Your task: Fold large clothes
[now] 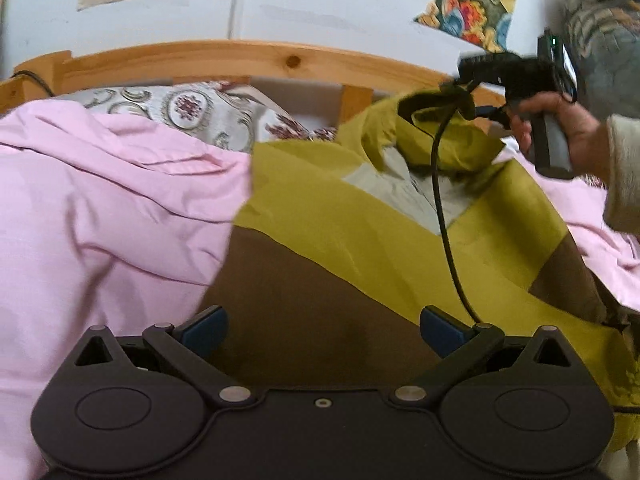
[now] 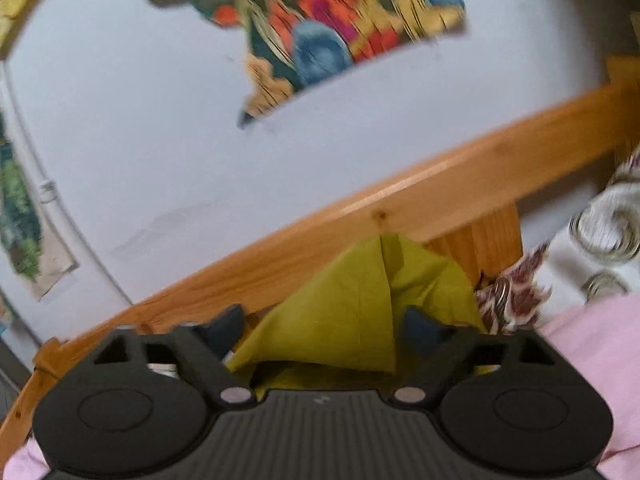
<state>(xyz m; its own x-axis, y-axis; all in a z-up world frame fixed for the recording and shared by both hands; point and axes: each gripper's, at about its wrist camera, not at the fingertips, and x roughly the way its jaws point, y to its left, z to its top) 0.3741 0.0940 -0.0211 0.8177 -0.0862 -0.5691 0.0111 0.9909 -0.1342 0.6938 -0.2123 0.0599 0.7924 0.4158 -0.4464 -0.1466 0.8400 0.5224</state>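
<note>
A large olive-green and brown garment [image 1: 360, 240] lies spread on a bed covered by a pink sheet [image 1: 100, 208]. My left gripper [image 1: 322, 326] is open, its blue-padded fingers [image 1: 208, 326] wide apart just above the brown part of the garment. My right gripper [image 1: 468, 80] shows at the upper right of the left wrist view, held in a hand, lifting a green fold of the garment. In the right wrist view the green cloth [image 2: 360, 312] lies between the spread fingers of the right gripper [image 2: 326, 330]; whether it is pinched is unclear.
A wooden bed frame rail [image 1: 240, 56] runs behind the bed against a white wall [image 1: 320, 0] with colourful posters. A patterned pillow [image 1: 192, 108] lies at the head. A black cable [image 1: 444, 220] hangs from the right gripper across the garment.
</note>
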